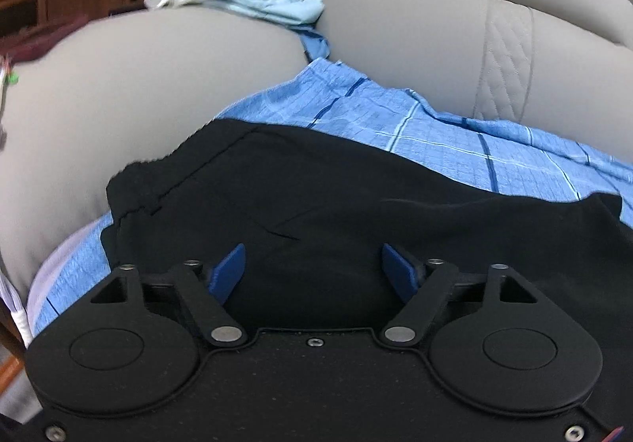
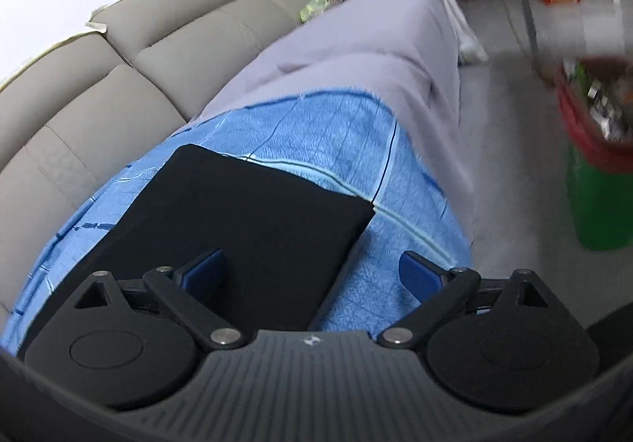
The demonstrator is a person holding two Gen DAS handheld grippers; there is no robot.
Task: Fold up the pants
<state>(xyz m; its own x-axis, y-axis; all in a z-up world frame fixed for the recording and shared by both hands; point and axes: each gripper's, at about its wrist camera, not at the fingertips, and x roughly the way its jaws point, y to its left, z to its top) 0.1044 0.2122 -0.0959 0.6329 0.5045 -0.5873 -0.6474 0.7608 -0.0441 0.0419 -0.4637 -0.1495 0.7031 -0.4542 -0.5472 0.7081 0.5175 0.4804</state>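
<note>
Both grippers hover low over the work, jaws spread wide and holding nothing. Left gripper (image 1: 312, 268) points level across the black pants (image 1: 316, 197), toward their waistband end near the sofa backrest (image 1: 435, 7). Right gripper (image 2: 312, 272) tilts downward, its left finger over the pants (image 2: 245, 212), its right finger over the blue checked cloth (image 2: 336, 125). Pants lie folded flat on that cloth, spread over the sofa seat.

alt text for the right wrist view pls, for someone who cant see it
Black pants, folded into a flat rectangle, lie on a blue checked blanket spread over a grey sofa. The open right gripper hovers over their near corner, holding nothing. A red and green bin stands on the floor at right.
</note>
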